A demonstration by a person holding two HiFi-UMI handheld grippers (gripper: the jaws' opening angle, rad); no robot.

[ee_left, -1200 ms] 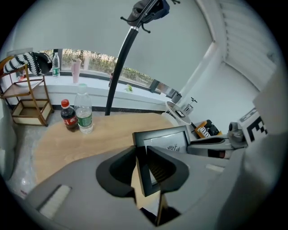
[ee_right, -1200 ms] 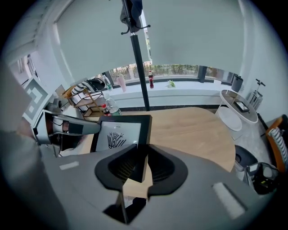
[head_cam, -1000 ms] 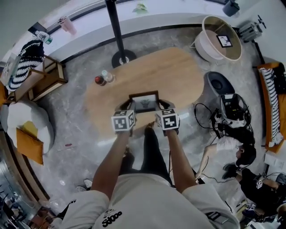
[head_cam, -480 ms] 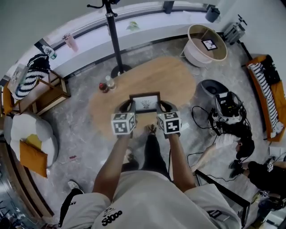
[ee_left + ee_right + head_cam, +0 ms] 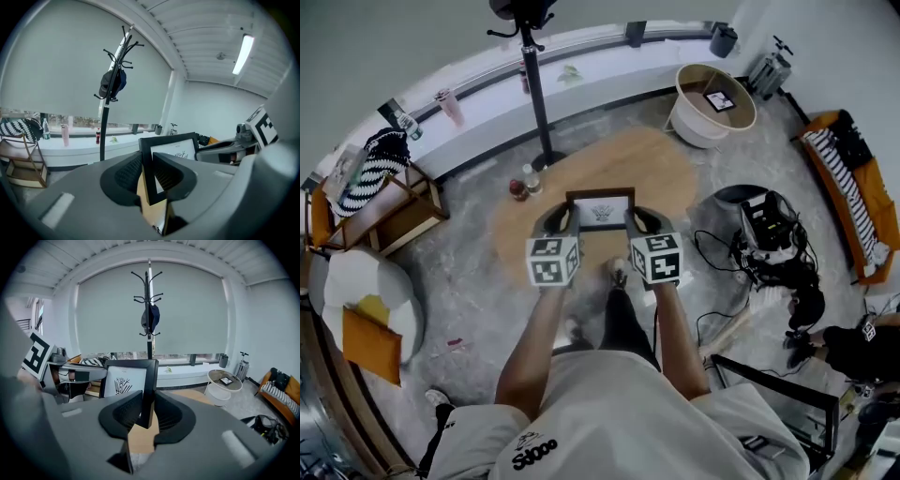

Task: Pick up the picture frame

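The picture frame (image 5: pixel 600 209) is held upright between the two tools, above the near half of the bench (image 5: pixel 675 164) and roughly midway between its left and right edges, with its printed face toward the person. The left tool (image 5: pixel 557 221) is clamped on the frame's left side rail, its jaws closing a little tighter on it, and the right tool (image 5: pixel 641 221) is clenched on the right side rail. Each grip takes only a thin strip of moulding, so the likeliest trouble is a twist. If one hand rises or swings faster than the other, the frame could pivot in the ribbed pads (image 5: pixel 125 411) or slide out of one side and hang from the other. Squeezing harder to prevent this could strain a slender rail (or the glazing, if there is any). A drop from here would land on the bench or on the floor by its near edge. The two bottles (image 5: pixel 523 182) near the bench's left edge stand well apart and look safe. How far the frame sits above the bench cannot be read from the steep head view. Its lower edge is hidden behind the tool bodies in both gripper views, and its back and any stand are out of sight. The print is too small to say more than that it is a plant-like drawing.
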